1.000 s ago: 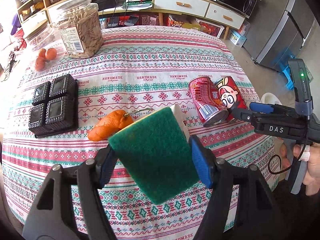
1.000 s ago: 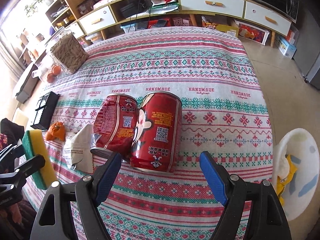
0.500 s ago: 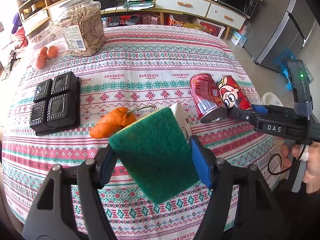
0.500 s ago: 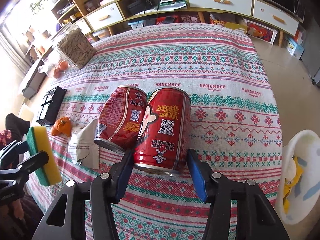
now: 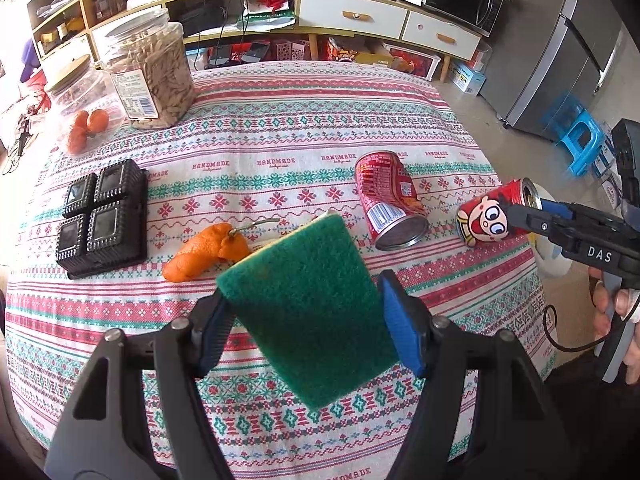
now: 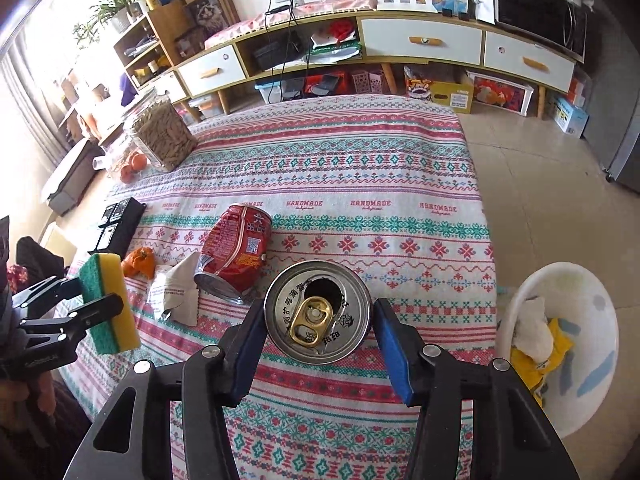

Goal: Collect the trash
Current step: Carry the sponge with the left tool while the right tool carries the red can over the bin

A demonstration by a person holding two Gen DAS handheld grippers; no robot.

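Since a second ago the right gripper (image 6: 318, 334) has closed on the cartoon-printed can (image 6: 318, 312) and lifted it off the tablecloth (image 6: 360, 184), opened top toward the camera. The left gripper (image 5: 304, 316) is clamped on one green-and-yellow sponge (image 5: 310, 312). The can looks empty, so probably light, thin-walled and easily dented; mid-body is the sound hold. Two red cans in all: the second can (image 6: 236, 250) lies on its side beside one crumpled wrapper (image 6: 176, 292) and one orange peel (image 6: 138, 262). One white bin (image 6: 592, 360) waits right.

Tiled floor (image 6: 540, 184), low sideboard (image 6: 420, 40); sunlit window (image 6: 24, 80)
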